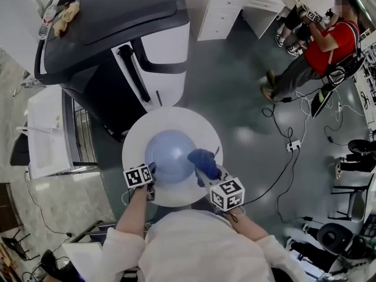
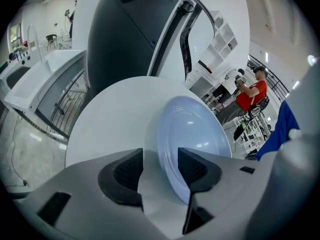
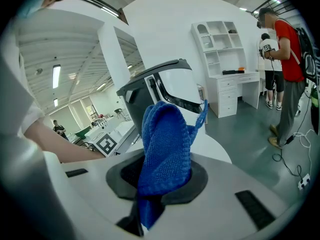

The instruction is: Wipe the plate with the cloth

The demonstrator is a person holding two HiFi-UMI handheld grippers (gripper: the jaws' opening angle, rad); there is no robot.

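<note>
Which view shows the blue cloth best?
Right gripper view: the cloth fills the centre, knit visible, pinched in the right claw. Head view shows a small blue bunch by the right edge of the plate. Left gripper view catches only a strip at its right border.

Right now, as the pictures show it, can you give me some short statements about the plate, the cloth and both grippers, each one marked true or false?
1. The right gripper is shut on a blue knitted cloth. True.
2. The pale blue round plate lies on the grey floor. False: it lies on the round white table.
3. The left gripper has its jaws apart, at the plate's rim. True.
4. The cloth is spread flat over the whole plate. False: it hangs bunched from the right gripper, at the plate's right side.
5. A person in a red shirt stands beyond the table. True.
</note>
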